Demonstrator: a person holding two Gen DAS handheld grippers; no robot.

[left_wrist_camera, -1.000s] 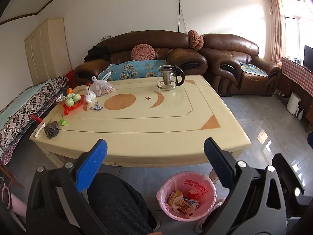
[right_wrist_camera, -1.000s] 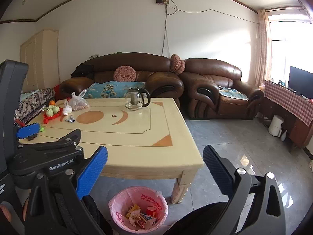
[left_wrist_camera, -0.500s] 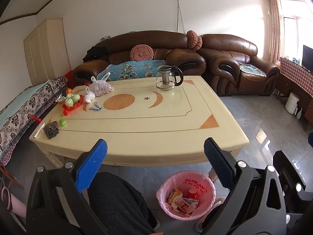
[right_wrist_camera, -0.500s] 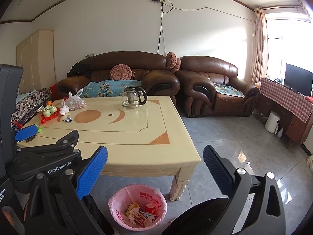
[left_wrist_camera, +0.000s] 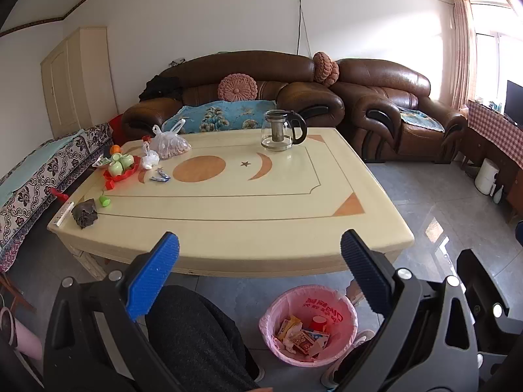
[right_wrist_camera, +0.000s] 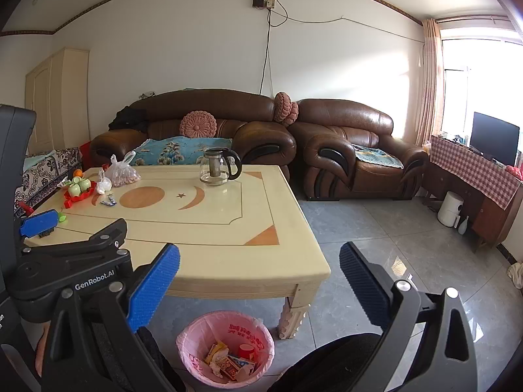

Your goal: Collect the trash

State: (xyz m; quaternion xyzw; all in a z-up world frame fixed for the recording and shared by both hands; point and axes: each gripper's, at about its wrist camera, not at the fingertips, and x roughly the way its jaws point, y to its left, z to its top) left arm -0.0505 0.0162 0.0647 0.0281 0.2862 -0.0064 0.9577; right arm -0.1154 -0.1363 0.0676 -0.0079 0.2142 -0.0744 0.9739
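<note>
The bin (left_wrist_camera: 307, 323) below the counter (left_wrist_camera: 228, 202) already holds wrappers; a small wrapper (left_wrist_camera: 160, 176) remains above. Both hand-held grippers (left_wrist_camera: 258, 261) (right_wrist_camera: 258, 261) gape wide, holding nothing.

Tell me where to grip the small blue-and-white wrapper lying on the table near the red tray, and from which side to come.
Grip the small blue-and-white wrapper across its short width, coming straight down from above. It lies flat on the cream wooden table, so a side approach would likely slide it. The left gripper is on the nearer side; its jaws are wide open and empty. The red tray beside it leaves little room on that side.
</note>
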